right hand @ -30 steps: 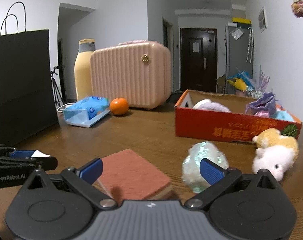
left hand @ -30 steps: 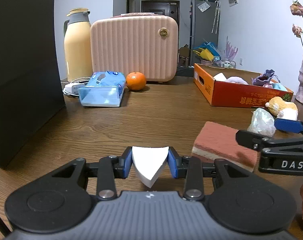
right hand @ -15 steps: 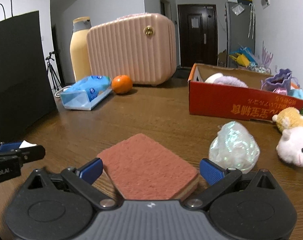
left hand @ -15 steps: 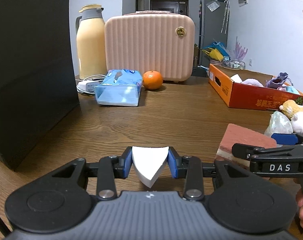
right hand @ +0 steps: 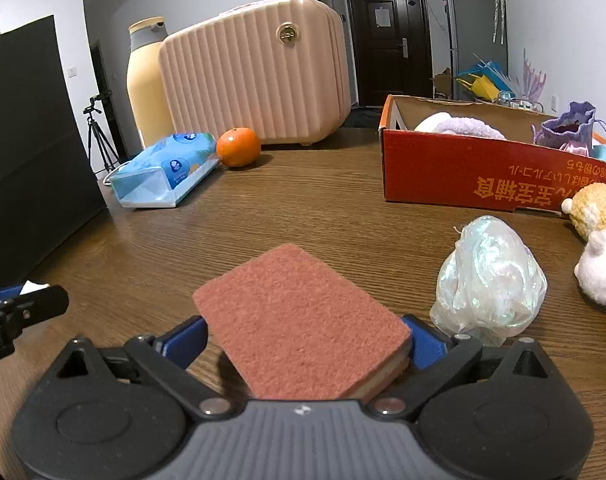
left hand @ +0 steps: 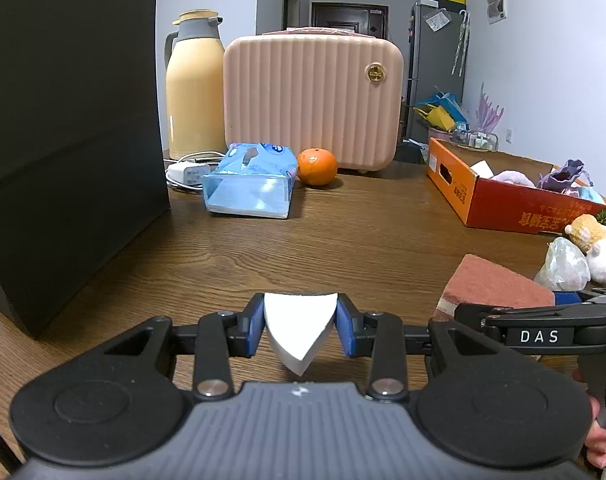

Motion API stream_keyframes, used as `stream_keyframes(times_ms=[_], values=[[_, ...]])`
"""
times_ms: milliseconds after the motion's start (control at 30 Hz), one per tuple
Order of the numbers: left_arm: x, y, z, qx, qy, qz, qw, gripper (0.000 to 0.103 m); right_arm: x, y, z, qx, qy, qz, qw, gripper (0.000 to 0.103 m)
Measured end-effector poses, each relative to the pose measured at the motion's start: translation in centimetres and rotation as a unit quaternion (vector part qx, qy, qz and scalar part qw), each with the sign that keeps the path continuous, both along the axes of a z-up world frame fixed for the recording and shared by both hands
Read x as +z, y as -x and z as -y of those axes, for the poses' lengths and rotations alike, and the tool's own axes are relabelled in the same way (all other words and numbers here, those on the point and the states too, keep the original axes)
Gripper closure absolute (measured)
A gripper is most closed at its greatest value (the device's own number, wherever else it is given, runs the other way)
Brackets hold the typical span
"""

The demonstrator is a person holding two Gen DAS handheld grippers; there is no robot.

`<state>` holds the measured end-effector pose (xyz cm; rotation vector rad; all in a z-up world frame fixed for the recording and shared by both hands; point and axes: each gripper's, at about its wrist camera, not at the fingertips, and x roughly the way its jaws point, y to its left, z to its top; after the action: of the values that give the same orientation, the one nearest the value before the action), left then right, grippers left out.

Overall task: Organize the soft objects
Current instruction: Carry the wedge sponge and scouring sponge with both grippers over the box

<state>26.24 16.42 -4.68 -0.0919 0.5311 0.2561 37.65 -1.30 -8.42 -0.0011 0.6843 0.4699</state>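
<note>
My left gripper [left hand: 301, 330] is shut on a white wedge-shaped sponge [left hand: 299, 326] held over the wooden table [left hand: 343, 240]. My right gripper [right hand: 303, 338] is shut on a reddish-brown scouring sponge [right hand: 303, 320], its blue pads against both sides; the sponge also shows in the left wrist view [left hand: 495, 286]. An iridescent plastic-wrapped ball [right hand: 489, 284] lies right of it. A white and yellow plush toy [right hand: 601, 240] lies at the far right. The orange cardboard box [right hand: 483, 176] behind holds several soft items.
A black paper bag [left hand: 63, 140] stands at the left. At the back are a yellow thermos [left hand: 193, 88], a pink ribbed case [left hand: 313, 100], a blue tissue pack [left hand: 251, 184], an orange [left hand: 317, 167] and a white charger [left hand: 187, 172].
My right gripper moved forward around the reddish-brown sponge and closed on it. My left gripper still holds the white sponge and shifted slightly.
</note>
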Motion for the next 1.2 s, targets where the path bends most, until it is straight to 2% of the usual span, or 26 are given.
stream_keyframes(times_ms=[267, 700, 1000, 1200], values=[[-0.1, -0.2, 0.0, 0.004, -0.002, -0.004, 1.0000, 0.066, 0.3, 0.4, 0.0, 0.014, -0.009, 0.010, 1.000, 0.006], [-0.3, -0.4, 0.0, 0.023, -0.014, 0.006, 0.9996, 0.066, 2.1, 1.9, 0.9, 0.028, -0.052, 0.065, 0.996, 0.007], [-0.2, -0.6, -0.4, 0.059, -0.012, 0.017, 0.9980, 0.066, 3.5, 2.8, 1.5, 0.034, -0.076, 0.113, 0.990, 0.007], [0.5, -0.8, 0.9, 0.064, -0.023, 0.036, 0.9971, 0.066, 4.2, 2.7, 2.7, 0.025, -0.095, 0.138, 0.986, 0.007]])
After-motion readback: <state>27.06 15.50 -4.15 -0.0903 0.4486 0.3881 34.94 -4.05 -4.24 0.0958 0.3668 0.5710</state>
